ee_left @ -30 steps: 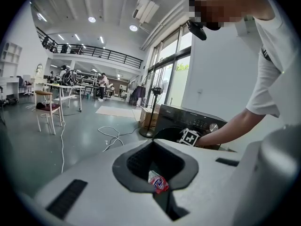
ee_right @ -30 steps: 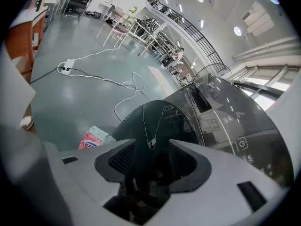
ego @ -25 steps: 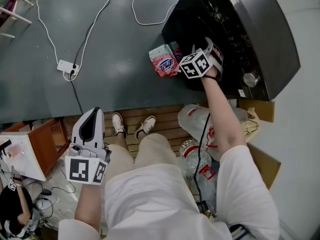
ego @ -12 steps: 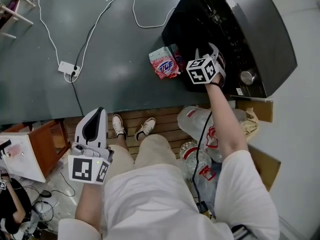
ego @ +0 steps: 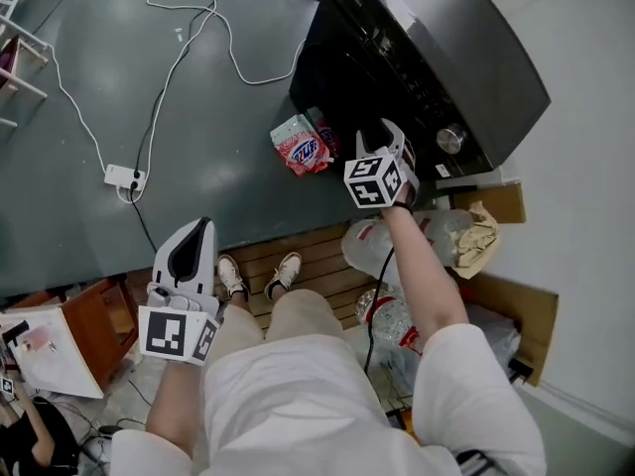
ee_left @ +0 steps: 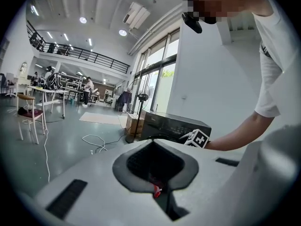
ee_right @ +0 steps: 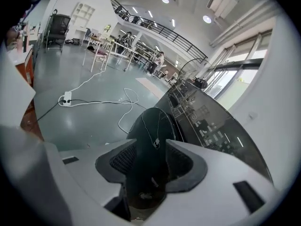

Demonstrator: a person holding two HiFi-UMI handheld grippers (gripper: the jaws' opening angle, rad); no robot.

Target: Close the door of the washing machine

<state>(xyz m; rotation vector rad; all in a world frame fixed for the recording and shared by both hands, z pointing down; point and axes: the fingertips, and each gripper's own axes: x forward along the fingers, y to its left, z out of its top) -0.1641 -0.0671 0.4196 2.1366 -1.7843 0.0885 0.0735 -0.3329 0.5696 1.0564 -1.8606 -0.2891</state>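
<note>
The black front-loading washing machine (ego: 446,58) stands at 1 o'clock in the head view, its control panel and a silver knob (ego: 449,139) turned toward the person. In the right gripper view its round dark door (ee_right: 153,126) fills the middle and appears to lie flat against the machine's front; whether it is latched cannot be told.

The right tongs (ego: 385,137) point down at the lower front of the machine, at about 12 o'clock from the person's body. Their jaws stand moderately apart, and the door's dark glass shows through the gap. No pad visibly presses on it.

The left tongs (ego: 193,241) hang at 8 o'clock, well apart from the machine, above the person's left leg. Their jaws are together with nothing between them.

A pink-and-white pouch (ego: 301,147) lies on the grey floor (ego: 99,87) just beside the machine's front, at 9 o'clock from the right tongs. A white cable (ego: 228,38) loops across the floor toward a power strip (ego: 124,178) at 10 o'clock. Clear plastic bottles (ego: 392,241) lie under the right forearm, beside wooden slats (ego: 317,256) on which the person's feet rest.
</note>
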